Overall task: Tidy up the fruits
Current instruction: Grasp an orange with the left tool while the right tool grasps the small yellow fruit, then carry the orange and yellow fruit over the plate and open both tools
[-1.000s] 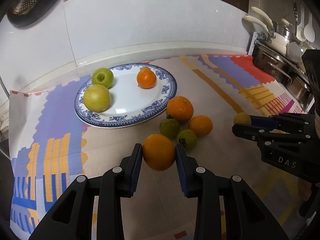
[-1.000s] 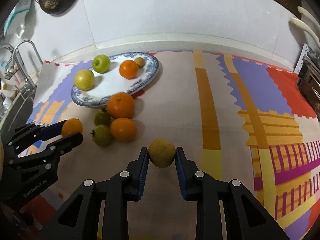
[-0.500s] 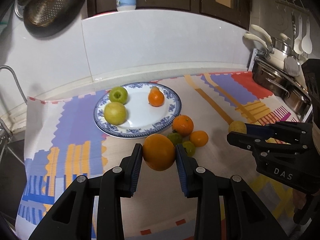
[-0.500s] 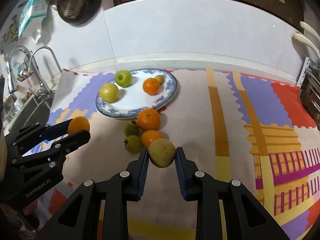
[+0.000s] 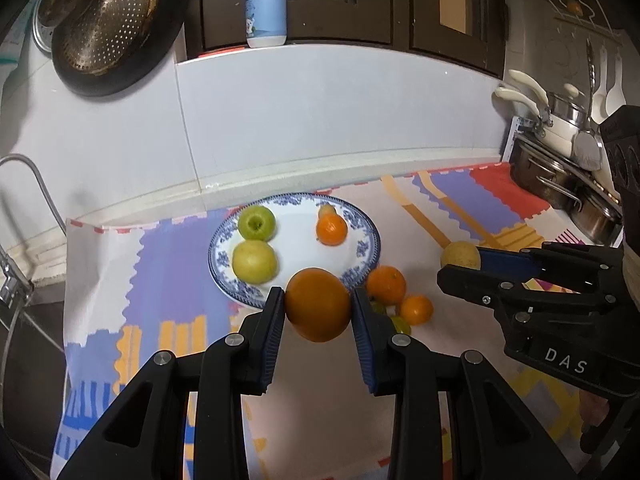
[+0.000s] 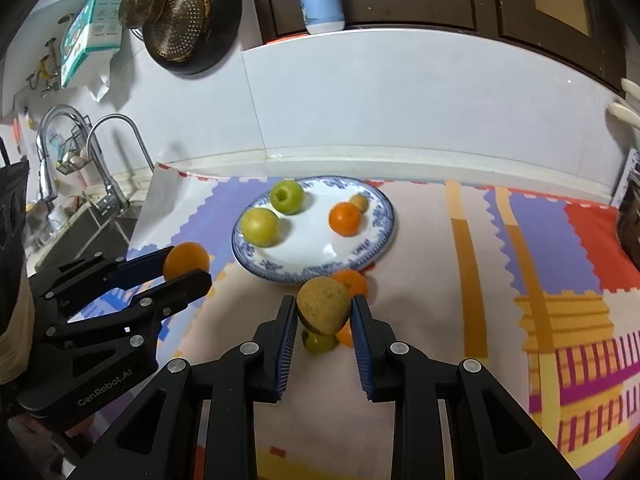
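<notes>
Left hand-held gripper [image 5: 318, 306] pinches a large orange [image 5: 318, 305] between its blue pads, gripped across the fruit's widest part so that it cannot roll out. Right hand-held gripper [image 6: 324, 312] is clamped the same way on a smaller yellow-brown fruit [image 6: 323, 305]. Both fruits hang clear above the patterned mat [image 6: 460, 280] on the counter, near the blue-rimmed plate [image 6: 380, 200], which looks like the collecting spot: it already carries 2 green apples [image 6: 286, 196], 1 orange and 1 small yellowish fruit at its far right. Loose fruit remains on the mat just near of the plate's rim, at least 2 oranges [image 5: 386, 285] and some small green fruit partly hidden behind the pads. Judging from this, each hand carries 1 fruit so 2 can reach the plate in a single trip; the plate's bare middle leaves room for both.
</notes>
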`<state>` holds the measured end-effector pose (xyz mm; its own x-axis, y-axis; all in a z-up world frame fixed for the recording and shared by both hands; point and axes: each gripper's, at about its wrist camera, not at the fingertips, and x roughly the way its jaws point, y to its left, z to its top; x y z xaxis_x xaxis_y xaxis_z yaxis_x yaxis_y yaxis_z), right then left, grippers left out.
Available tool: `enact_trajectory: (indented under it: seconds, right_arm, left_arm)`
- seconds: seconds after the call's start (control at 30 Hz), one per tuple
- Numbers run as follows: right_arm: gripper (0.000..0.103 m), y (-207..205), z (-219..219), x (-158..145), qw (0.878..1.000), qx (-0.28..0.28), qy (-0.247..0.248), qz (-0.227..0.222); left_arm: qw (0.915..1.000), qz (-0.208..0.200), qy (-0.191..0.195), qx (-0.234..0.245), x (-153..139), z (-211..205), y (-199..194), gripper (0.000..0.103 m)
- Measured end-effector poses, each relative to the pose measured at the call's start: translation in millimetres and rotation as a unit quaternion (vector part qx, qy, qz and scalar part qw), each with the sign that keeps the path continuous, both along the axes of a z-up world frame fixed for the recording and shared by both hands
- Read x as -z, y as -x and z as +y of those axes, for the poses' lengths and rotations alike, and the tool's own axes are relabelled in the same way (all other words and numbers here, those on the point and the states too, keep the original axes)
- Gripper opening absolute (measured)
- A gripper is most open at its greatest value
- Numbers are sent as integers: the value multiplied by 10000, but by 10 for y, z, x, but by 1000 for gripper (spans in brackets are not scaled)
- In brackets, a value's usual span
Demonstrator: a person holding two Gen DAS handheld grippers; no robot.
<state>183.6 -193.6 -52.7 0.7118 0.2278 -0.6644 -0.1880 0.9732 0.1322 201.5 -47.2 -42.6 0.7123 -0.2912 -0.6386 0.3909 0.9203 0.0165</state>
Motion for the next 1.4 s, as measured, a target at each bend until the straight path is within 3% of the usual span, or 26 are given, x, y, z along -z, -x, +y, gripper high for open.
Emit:
enact_trajectory:
  seconds: [0.27,0.73,1.4]
  right_arm:
    - [28,-373,91,-118,9998,-150,-50,-76]
    - [28,-1224,149,-96,9997,-241,44,56]
    - [28,-2212,124,444,9967,-479,174,624]
  left_arm:
    - [9998,-177,-67,67,-138,13,-337,33]
    - [9997,23,-123,230,-50,-88,-1120,33]
    - [9966,458,-412,550,410,-199,-2196,33]
